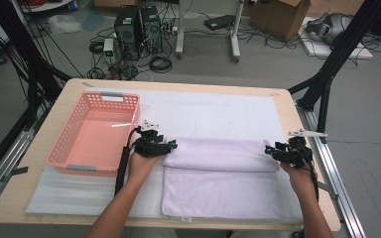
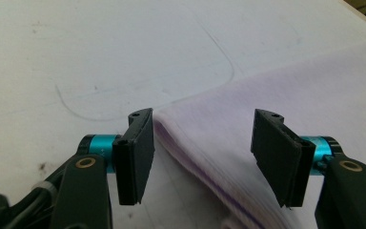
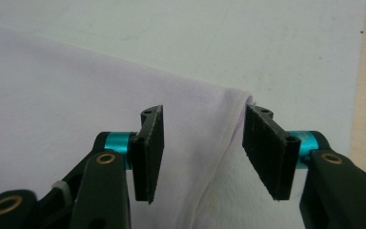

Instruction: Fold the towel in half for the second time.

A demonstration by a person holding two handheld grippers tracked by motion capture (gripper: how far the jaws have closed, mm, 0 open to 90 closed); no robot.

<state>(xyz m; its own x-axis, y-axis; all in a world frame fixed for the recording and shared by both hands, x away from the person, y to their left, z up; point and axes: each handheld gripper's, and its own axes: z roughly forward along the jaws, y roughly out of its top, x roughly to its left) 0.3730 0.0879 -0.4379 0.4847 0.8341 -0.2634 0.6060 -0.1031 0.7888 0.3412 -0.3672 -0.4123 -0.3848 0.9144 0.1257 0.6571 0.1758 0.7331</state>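
**Soft towel lies folded, both grippers open at its corners**

The pale lilac towel (image 1: 222, 176) lies on the white mat (image 1: 203, 114) at the near middle of the table (image 1: 39, 148), its far part folded over, right of the pink basket (image 1: 92, 134). It looks light, limp and thick-piled, likely to sag and unfold if lifted by one layer, so pinching all layers at the folded corners seems best. The left gripper (image 2: 202, 152) and the right gripper (image 3: 202, 148) stand wide, pads clear of the cloth. No label or writing is readable.

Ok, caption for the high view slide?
Both grippers, left and right, jaws open at the folded towel, pink basket alongside.
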